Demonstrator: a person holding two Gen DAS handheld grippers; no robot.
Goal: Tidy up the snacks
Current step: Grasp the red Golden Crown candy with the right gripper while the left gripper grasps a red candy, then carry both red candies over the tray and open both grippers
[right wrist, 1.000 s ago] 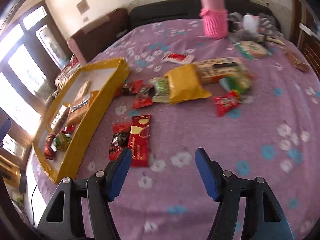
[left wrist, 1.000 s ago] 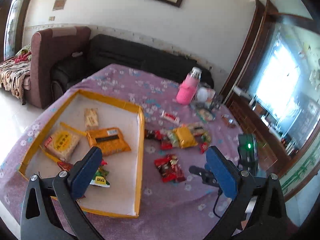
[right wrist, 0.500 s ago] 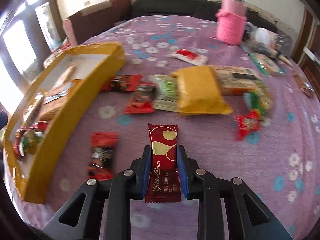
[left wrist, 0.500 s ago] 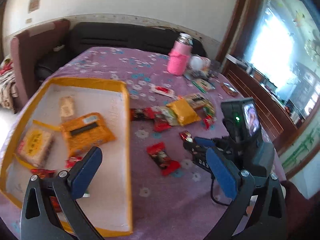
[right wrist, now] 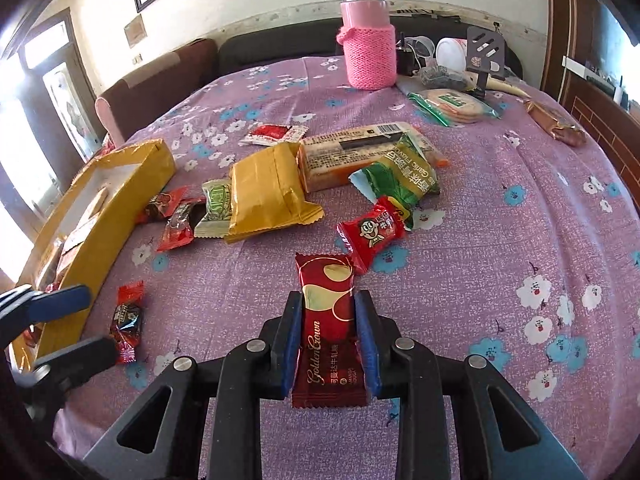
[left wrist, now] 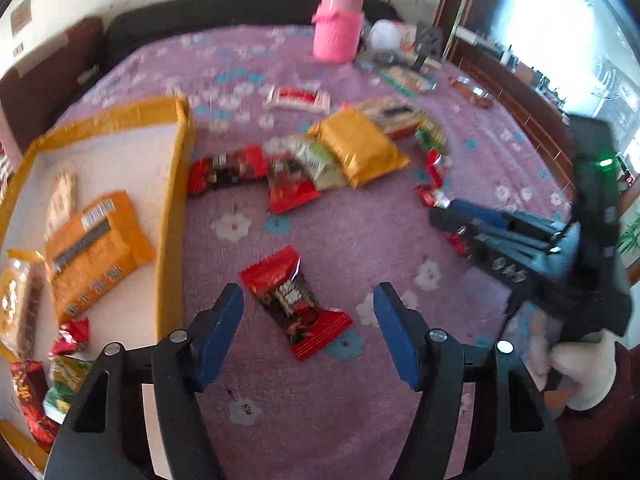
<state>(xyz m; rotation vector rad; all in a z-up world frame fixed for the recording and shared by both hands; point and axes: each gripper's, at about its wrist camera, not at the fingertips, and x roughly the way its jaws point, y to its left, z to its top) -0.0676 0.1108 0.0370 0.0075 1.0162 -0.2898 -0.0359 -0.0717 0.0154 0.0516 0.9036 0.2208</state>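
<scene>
Dark-red Golden Crown bar sits pinched between the right gripper jaws, which are easing apart slightly, above the purple floral worktop. Left gripper jaws are closing — pads not touching — around a red candy packet lying just beside the yellow tray.

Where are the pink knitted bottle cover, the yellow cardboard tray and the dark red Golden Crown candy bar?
Pink knitted bottle cover [right wrist: 370, 58], right wrist view, middle of the knit.
Yellow cardboard tray [left wrist: 173, 216], left wrist view, its right wall.
Dark red Golden Crown candy bar [right wrist: 326, 300], right wrist view, gold circle on the wrapper.
</scene>
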